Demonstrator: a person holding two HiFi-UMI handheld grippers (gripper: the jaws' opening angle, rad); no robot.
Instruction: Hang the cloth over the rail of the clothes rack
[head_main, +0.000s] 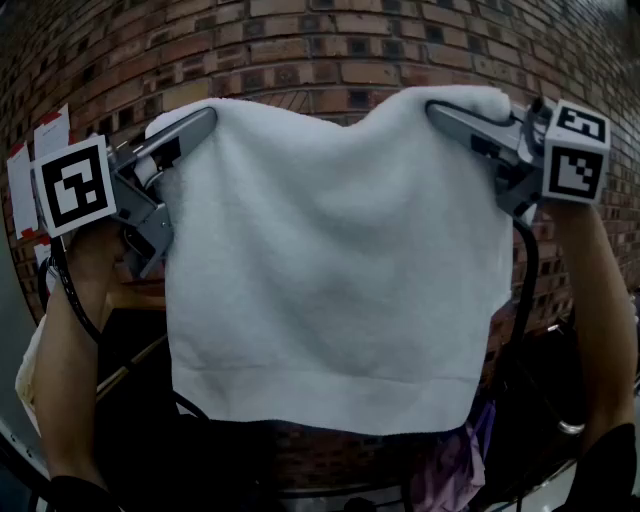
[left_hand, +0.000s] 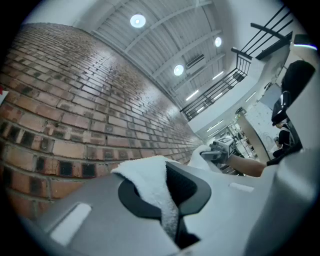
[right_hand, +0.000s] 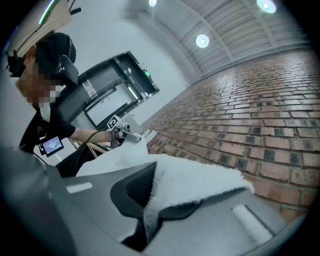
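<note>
A white cloth (head_main: 335, 260) hangs spread out flat in front of a brick wall (head_main: 330, 50), held up by its two top corners. My left gripper (head_main: 198, 124) is shut on the top left corner and my right gripper (head_main: 442, 110) is shut on the top right corner. In the left gripper view a fold of the cloth (left_hand: 150, 177) is pinched between the closed jaws of the left gripper (left_hand: 169, 212). In the right gripper view the cloth (right_hand: 195, 182) bulges out of the right gripper (right_hand: 149, 212). I cannot make out the rack's rail with certainty.
A thin pale rod (head_main: 130, 366) slants behind my left arm, low on the left. Purple fabric (head_main: 455, 462) lies at the bottom right below the cloth. Paper sheets (head_main: 48, 132) are stuck on the wall at left. A dark balcony railing (left_hand: 225, 82) shows high up.
</note>
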